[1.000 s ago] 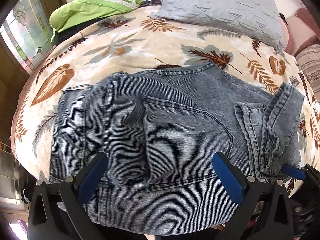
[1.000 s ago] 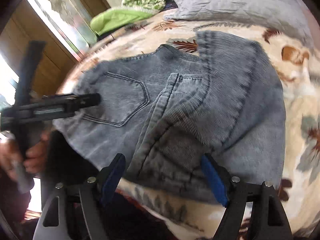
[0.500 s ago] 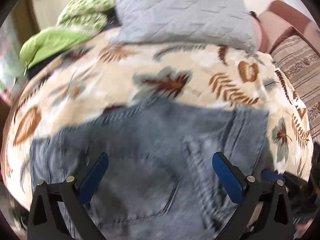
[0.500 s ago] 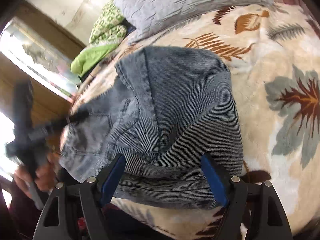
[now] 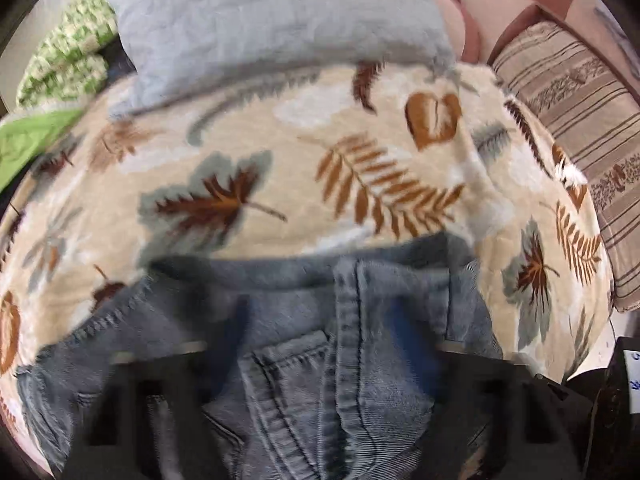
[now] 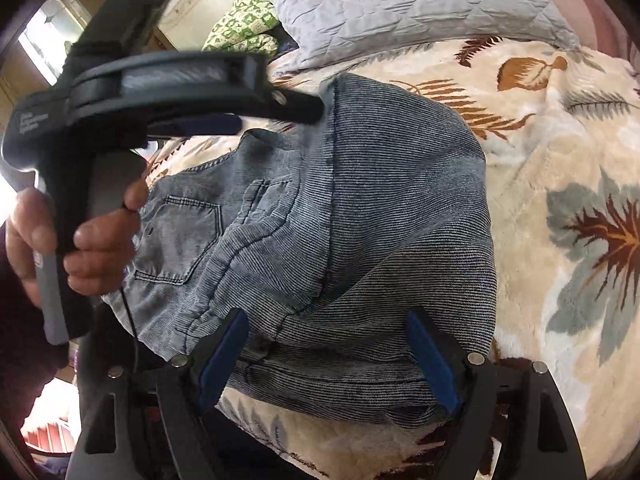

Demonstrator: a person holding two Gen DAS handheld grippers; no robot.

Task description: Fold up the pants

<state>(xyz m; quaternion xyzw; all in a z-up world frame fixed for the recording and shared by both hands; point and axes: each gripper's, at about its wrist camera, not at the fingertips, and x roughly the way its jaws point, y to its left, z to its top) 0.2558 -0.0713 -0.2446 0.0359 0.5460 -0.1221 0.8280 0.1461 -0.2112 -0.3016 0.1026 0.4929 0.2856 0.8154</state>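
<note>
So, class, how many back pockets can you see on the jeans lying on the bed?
1. One back pocket shows on the left part of the folded jeans, near the hand. A second may be hidden beneath the fold.

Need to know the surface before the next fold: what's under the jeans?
The jeans lie on a cream blanket with a leaf print, which shows all around them. A grey quilted pillow sits further back. Whatever is beneath the denim itself is covered.

A leaf-print blanket [image 5: 280, 152] is covering the bed. A grey quilted pillow [image 6: 400, 4] is lying at its far edge, beside green patterned bedding [image 5: 64, 60]. A striped cushion [image 5: 580, 92] is sitting to the right.
</note>
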